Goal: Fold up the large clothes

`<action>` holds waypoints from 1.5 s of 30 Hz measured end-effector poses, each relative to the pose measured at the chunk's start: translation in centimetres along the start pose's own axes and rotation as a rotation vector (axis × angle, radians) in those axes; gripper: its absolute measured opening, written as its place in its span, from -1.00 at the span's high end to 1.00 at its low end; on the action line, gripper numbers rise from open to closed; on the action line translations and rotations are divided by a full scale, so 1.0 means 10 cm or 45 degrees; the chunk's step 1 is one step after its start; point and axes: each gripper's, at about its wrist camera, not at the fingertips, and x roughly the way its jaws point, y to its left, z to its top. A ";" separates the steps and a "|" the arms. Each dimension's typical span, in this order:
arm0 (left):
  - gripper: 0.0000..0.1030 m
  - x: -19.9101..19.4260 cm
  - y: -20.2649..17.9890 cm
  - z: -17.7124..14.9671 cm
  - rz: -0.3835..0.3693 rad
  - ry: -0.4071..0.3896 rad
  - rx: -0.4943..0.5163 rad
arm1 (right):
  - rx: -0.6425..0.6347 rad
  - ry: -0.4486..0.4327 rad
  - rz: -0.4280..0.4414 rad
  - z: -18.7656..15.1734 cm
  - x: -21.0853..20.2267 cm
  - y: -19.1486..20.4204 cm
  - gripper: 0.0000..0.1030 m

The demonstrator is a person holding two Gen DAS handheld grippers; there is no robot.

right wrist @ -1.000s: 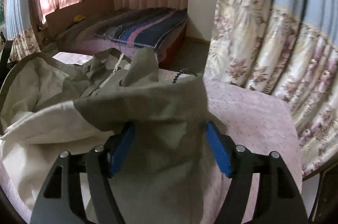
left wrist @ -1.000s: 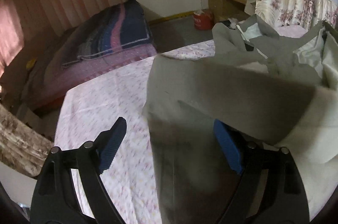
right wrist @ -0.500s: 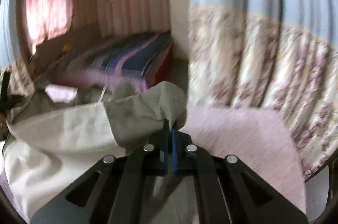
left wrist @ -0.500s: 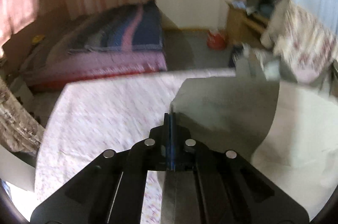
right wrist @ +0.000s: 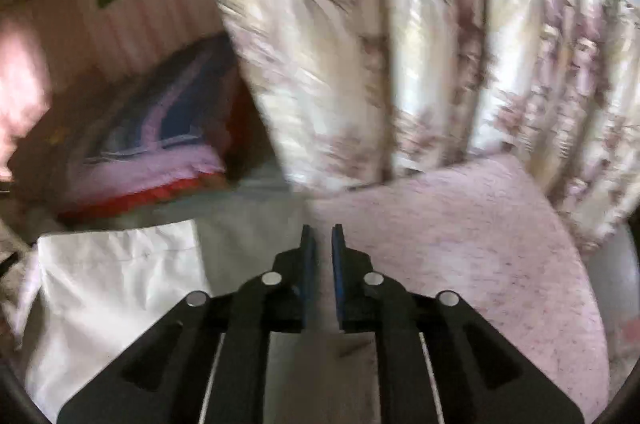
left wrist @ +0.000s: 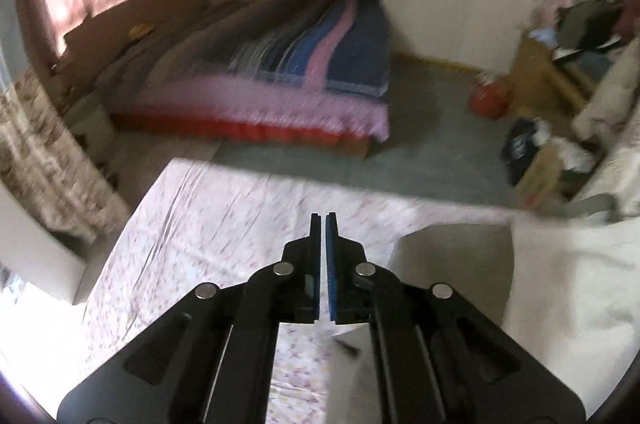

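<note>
A large grey-green and cream garment (left wrist: 448, 264) lies spread on a bed with a floral sheet (left wrist: 224, 224). My left gripper (left wrist: 324, 218) is shut, pinching the garment's thin grey edge, which shows under its fingers and runs off to the right. In the right wrist view the garment (right wrist: 120, 284) covers the left half, cream at the left and grey toward the middle. My right gripper (right wrist: 322, 228) is over the grey part; its jaws are opening, with a narrow gap between the blue pads (right wrist: 338, 256) and grey cloth showing in it and below it.
Across a grey floor stands a second bed with a striped blanket (left wrist: 312, 56). A red container (left wrist: 486, 100) and a cluttered wooden desk (left wrist: 540, 64) are at the right. A floral curtain (right wrist: 400, 64) hangs close behind the pink sheet (right wrist: 460, 244).
Both grippers went from open around the garment to shut on its edge, then swept sideways while rolling. The garment now lies flatter, and the right pads have parted slightly.
</note>
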 end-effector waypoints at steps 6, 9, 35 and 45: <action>0.59 -0.41 0.06 -0.16 -0.028 -0.096 0.095 | -0.178 -0.206 -0.035 -0.11 -0.70 0.21 -0.04; -0.27 -0.91 0.00 -0.20 -0.104 -0.177 0.077 | -0.115 -0.264 0.047 -0.17 -1.09 0.32 -0.40; -0.90 0.00 -1.46 -0.74 0.101 -0.009 0.373 | -0.367 0.129 0.095 -0.83 0.16 1.59 -0.95; -0.82 0.29 -0.49 -0.43 0.251 0.038 0.002 | -0.008 0.136 -0.035 -0.55 0.28 0.72 -0.95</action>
